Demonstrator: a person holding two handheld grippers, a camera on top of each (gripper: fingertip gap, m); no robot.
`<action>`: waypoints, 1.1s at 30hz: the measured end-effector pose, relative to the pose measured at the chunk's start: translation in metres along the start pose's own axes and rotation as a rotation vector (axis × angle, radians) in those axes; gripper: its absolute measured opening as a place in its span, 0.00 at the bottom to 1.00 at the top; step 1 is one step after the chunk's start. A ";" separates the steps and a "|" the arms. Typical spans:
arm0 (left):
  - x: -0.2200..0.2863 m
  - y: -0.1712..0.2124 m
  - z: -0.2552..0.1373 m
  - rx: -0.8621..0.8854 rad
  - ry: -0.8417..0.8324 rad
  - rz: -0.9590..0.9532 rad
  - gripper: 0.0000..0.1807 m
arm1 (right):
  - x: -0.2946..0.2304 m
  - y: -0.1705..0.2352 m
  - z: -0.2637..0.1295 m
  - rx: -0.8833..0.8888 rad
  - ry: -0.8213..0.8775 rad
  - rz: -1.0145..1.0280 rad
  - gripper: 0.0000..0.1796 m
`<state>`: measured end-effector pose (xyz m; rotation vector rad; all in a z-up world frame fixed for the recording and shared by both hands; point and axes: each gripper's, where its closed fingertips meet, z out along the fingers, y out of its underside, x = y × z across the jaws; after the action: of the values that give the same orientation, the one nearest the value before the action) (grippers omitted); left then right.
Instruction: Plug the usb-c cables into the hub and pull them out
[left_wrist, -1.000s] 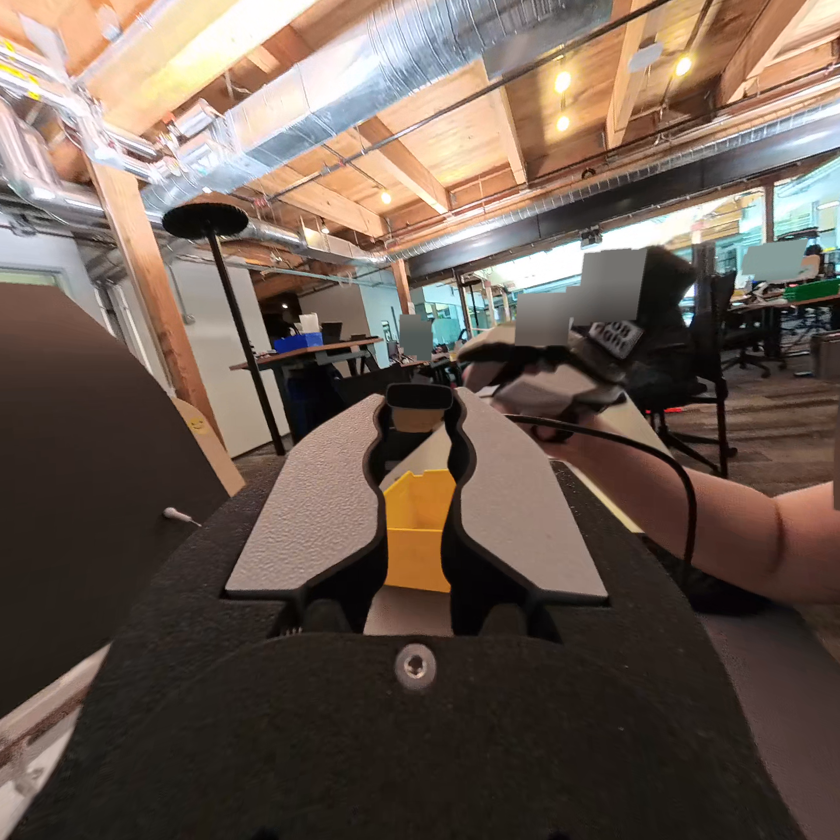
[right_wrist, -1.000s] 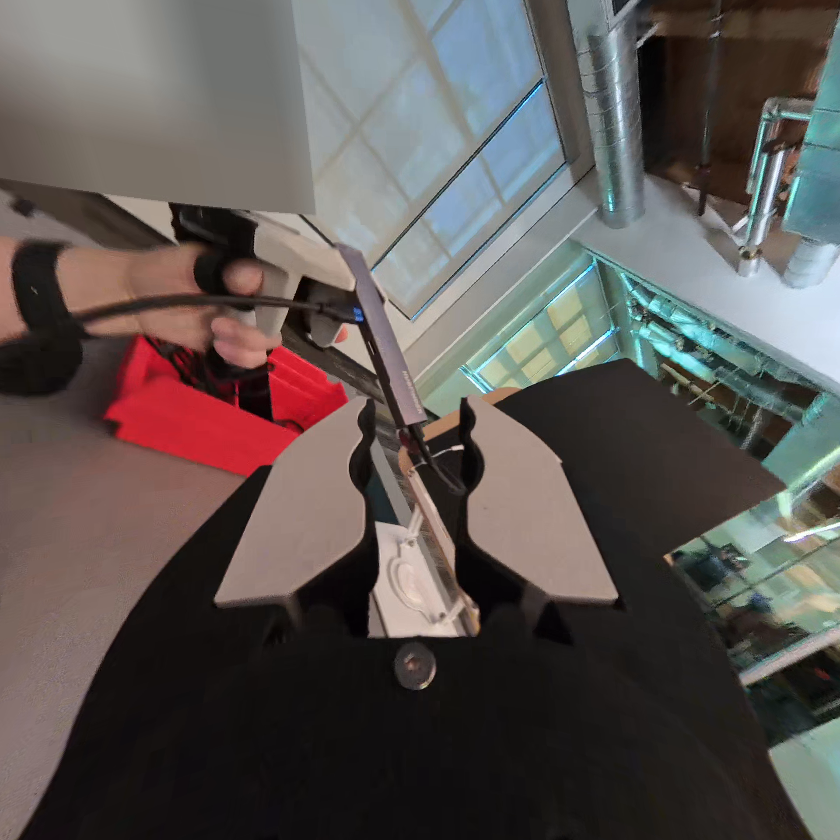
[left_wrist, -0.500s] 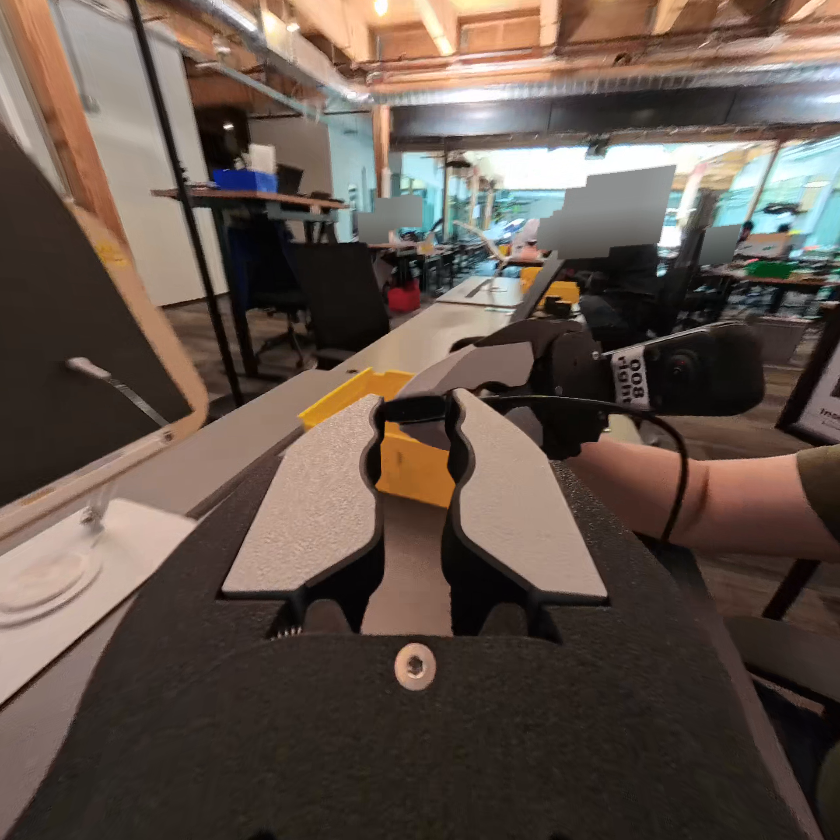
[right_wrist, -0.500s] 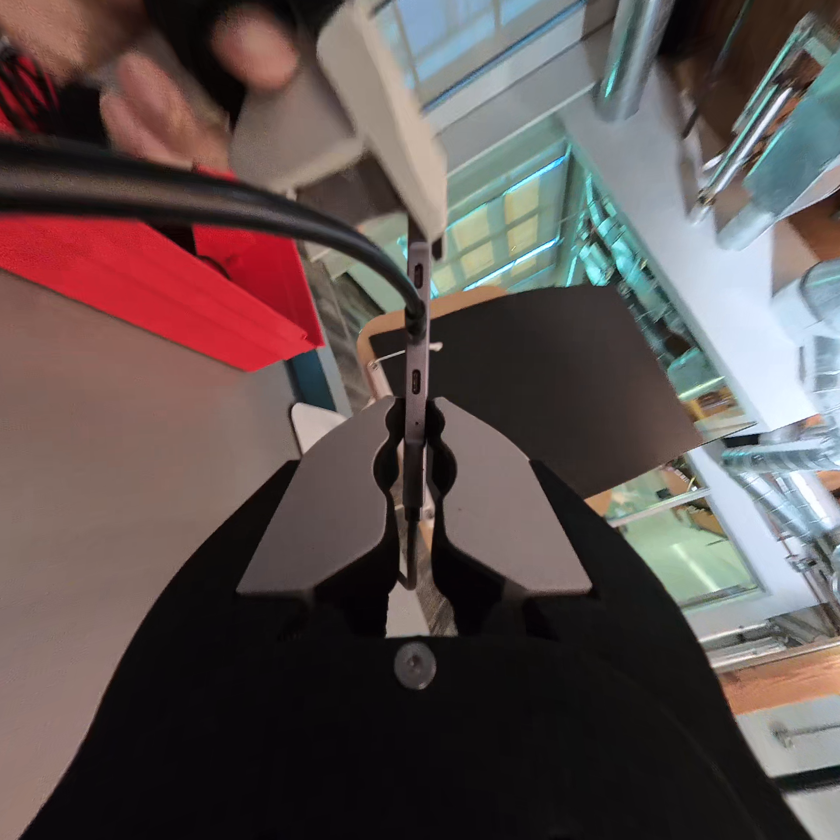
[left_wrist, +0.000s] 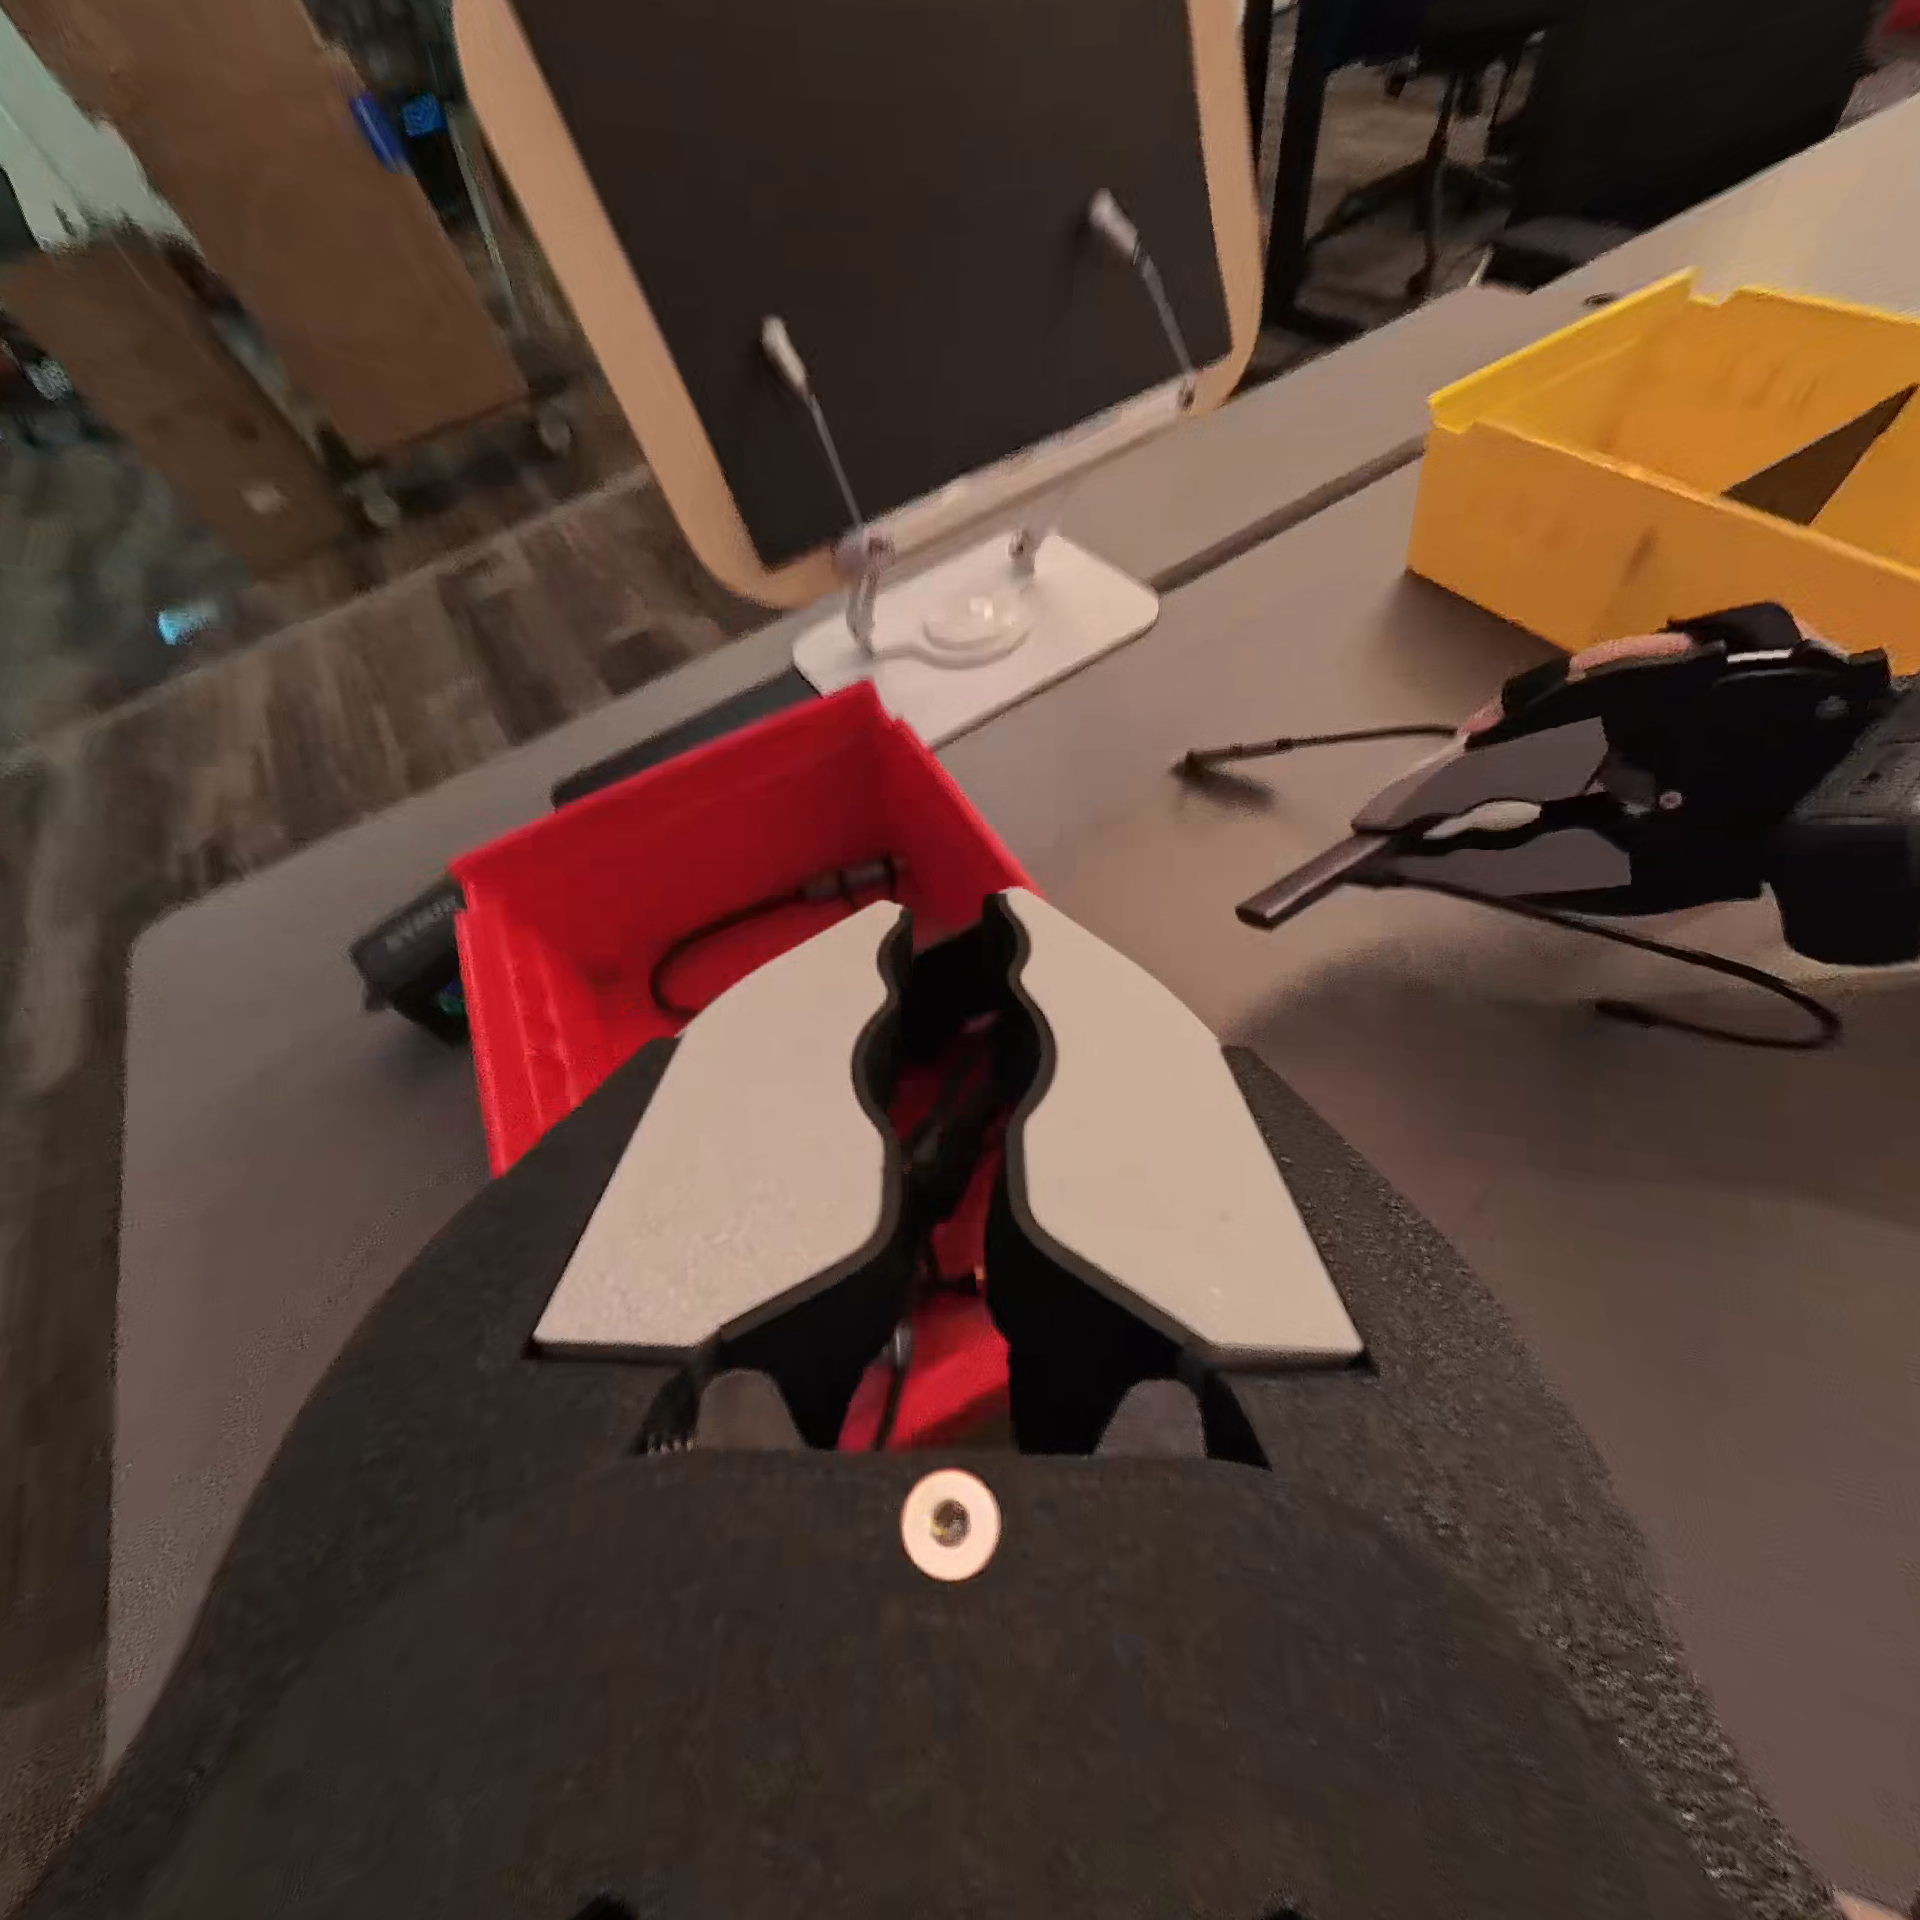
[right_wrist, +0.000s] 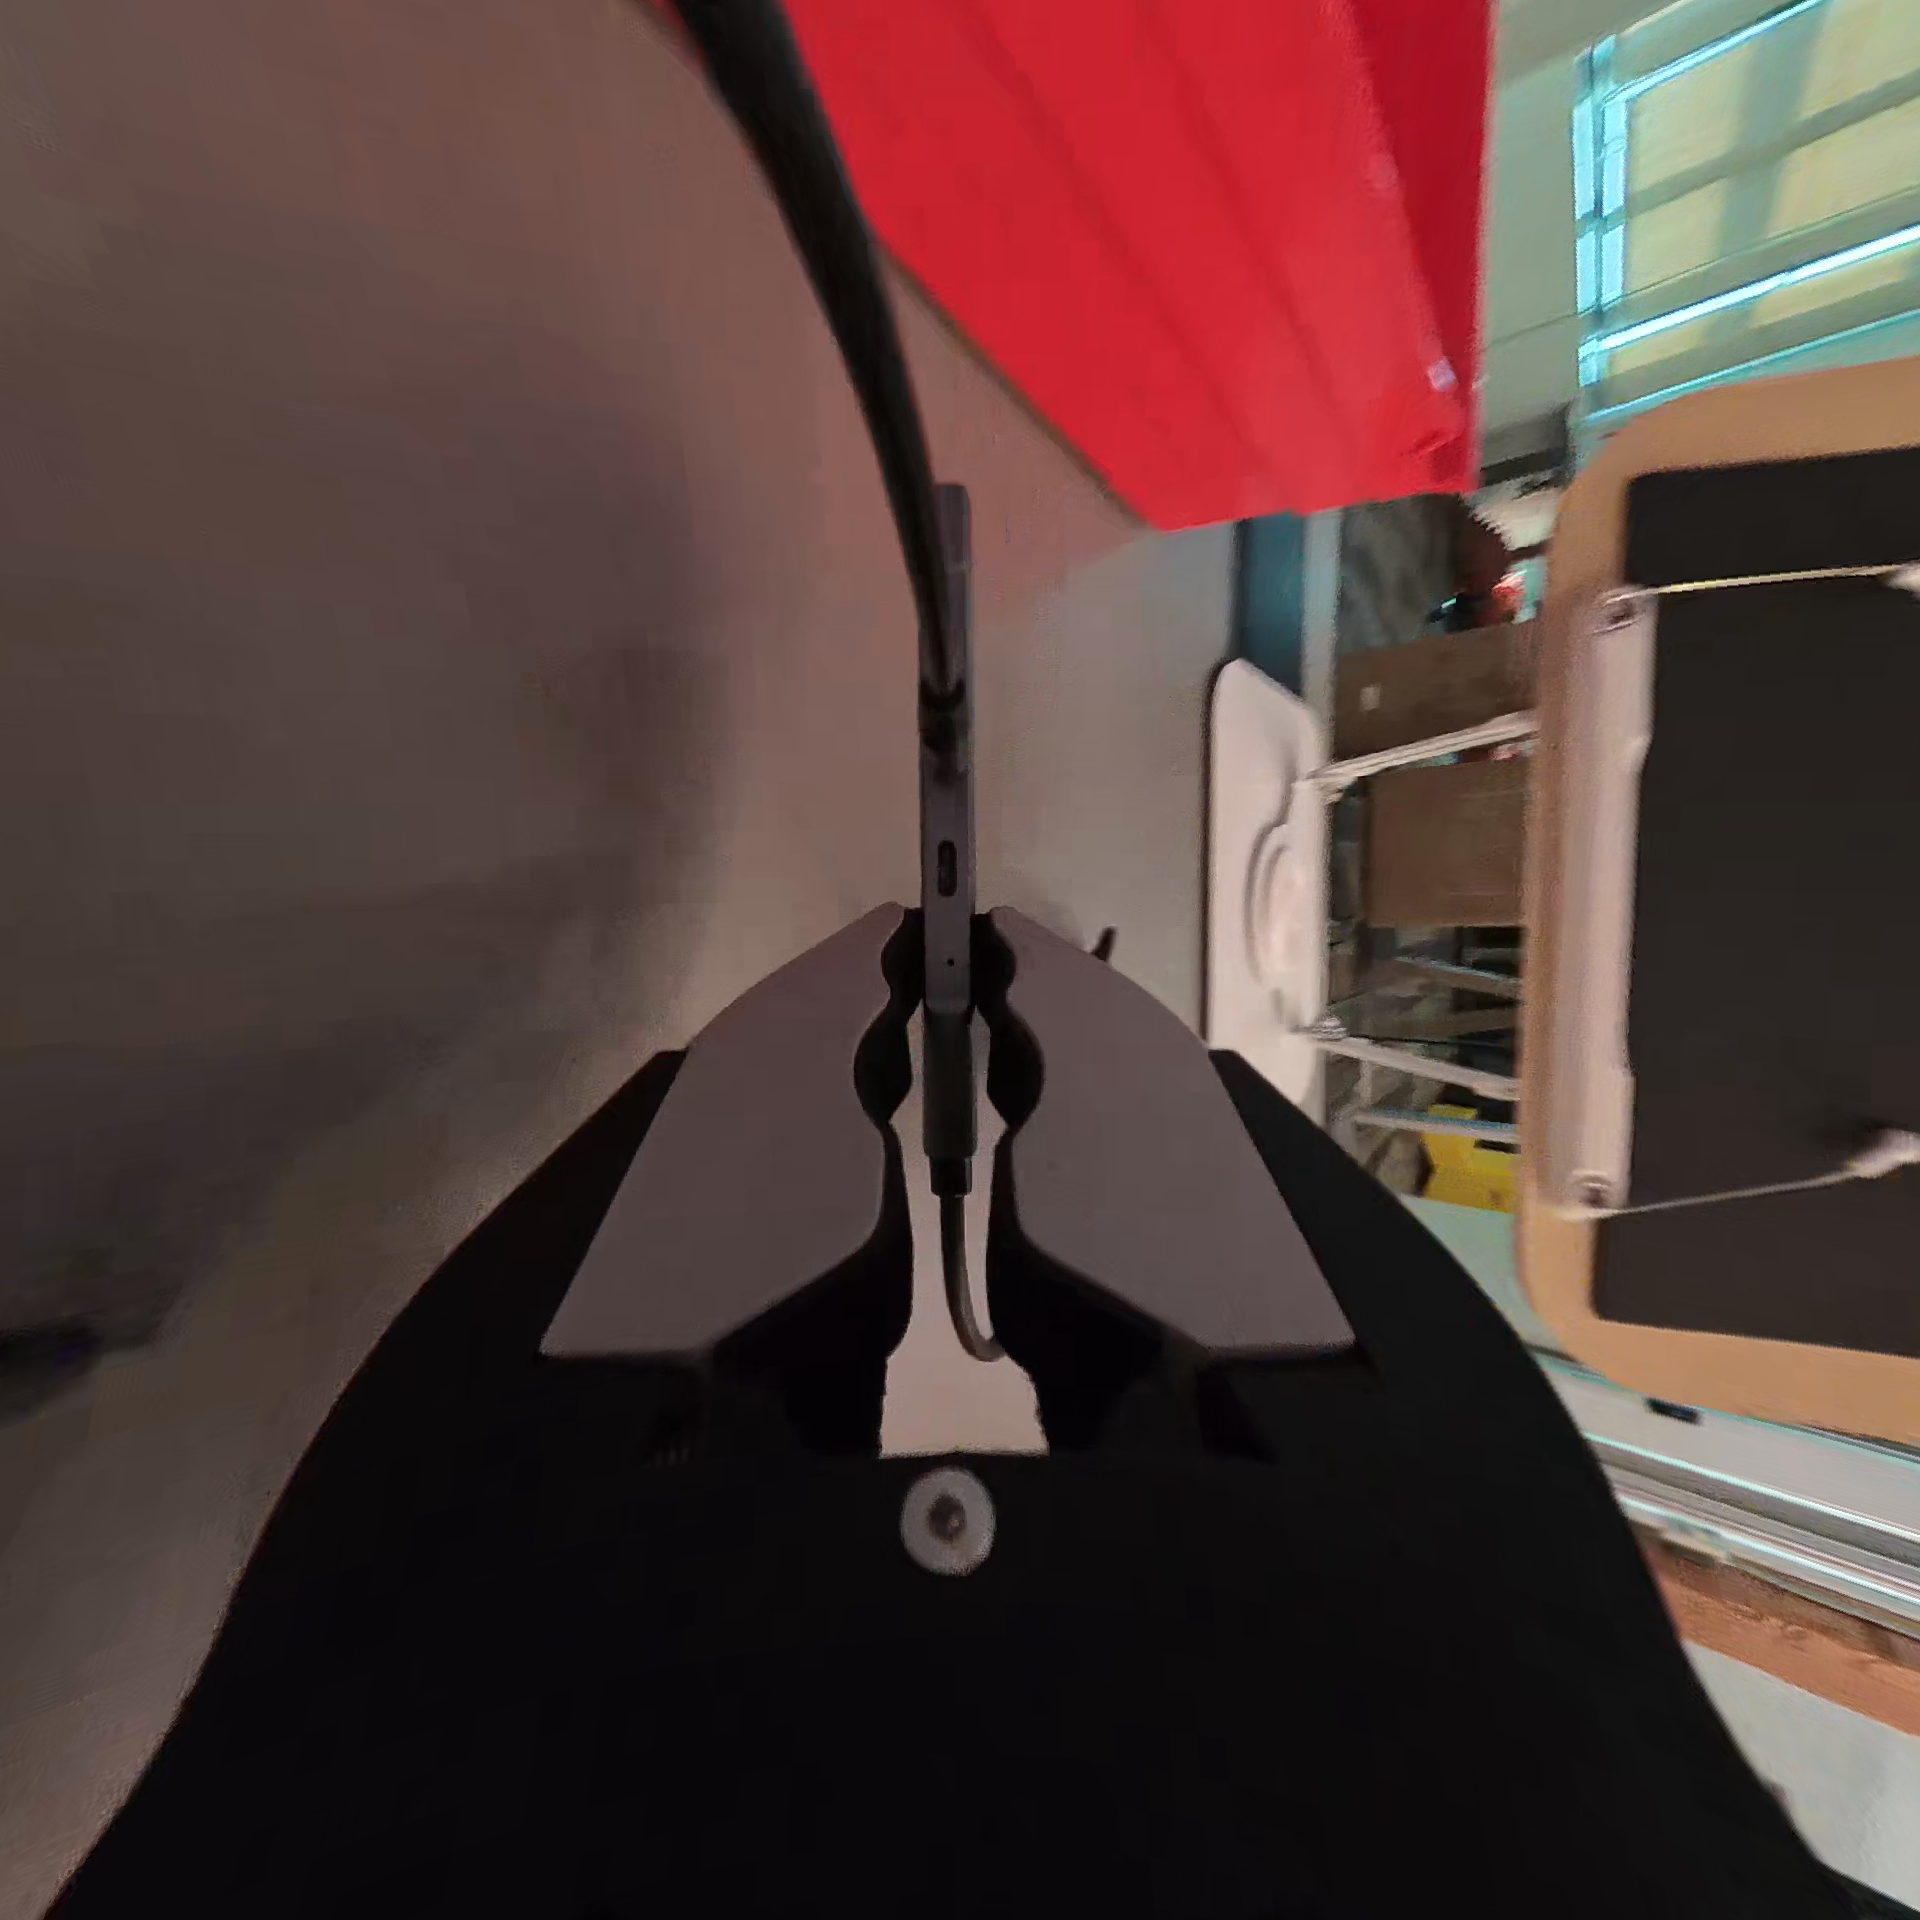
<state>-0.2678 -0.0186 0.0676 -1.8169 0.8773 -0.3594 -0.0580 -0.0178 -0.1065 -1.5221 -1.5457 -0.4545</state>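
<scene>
My right gripper (right_wrist: 948, 914) is shut on the thin grey hub (right_wrist: 951, 862), held edge-on with a free port facing me. A black usb-c cable (right_wrist: 883, 364) is plugged into the hub's side and curves up out of view. The hub's own lead (right_wrist: 961, 1278) runs back between the fingers. In the left wrist view the right gripper (left_wrist: 1371, 842) holds the hub (left_wrist: 1299, 894) low over the table. My left gripper (left_wrist: 948, 914) hovers over the red bin (left_wrist: 644, 904) with a narrow gap between its tips and nothing visibly held. Black cables (left_wrist: 748, 935) lie in the bin.
A yellow bin (left_wrist: 1558, 540) stands at the far right of the grey table (left_wrist: 1455, 1143). A dark panel with a tan rim (left_wrist: 883, 260) stands on a white base (left_wrist: 1039, 634) behind the red bin. A small black device (left_wrist: 410, 951) lies left of the bin. About 30 cm separates my left fingertips from my right.
My left gripper has let go of the cable plug at the hub and swung down and left over the red bin. The cable stays in the hub, and the right gripper has lowered toward the table.
</scene>
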 end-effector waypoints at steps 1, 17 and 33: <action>-0.004 0.013 0.003 -0.069 -0.009 -0.010 0.07 | -0.006 0.004 0.004 -0.013 -0.034 0.012 0.06; -0.062 0.114 0.022 -0.539 -0.190 -0.059 0.10 | -0.039 0.021 0.011 -0.065 -0.282 0.079 0.08; -0.107 0.131 0.059 -0.647 -0.450 -0.056 0.14 | -0.018 -0.003 -0.057 0.022 -0.429 0.139 0.10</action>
<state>-0.3575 0.0718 -0.0579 -2.3845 0.6592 0.3396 -0.0447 -0.0733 -0.0894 -1.7754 -1.7408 -0.0279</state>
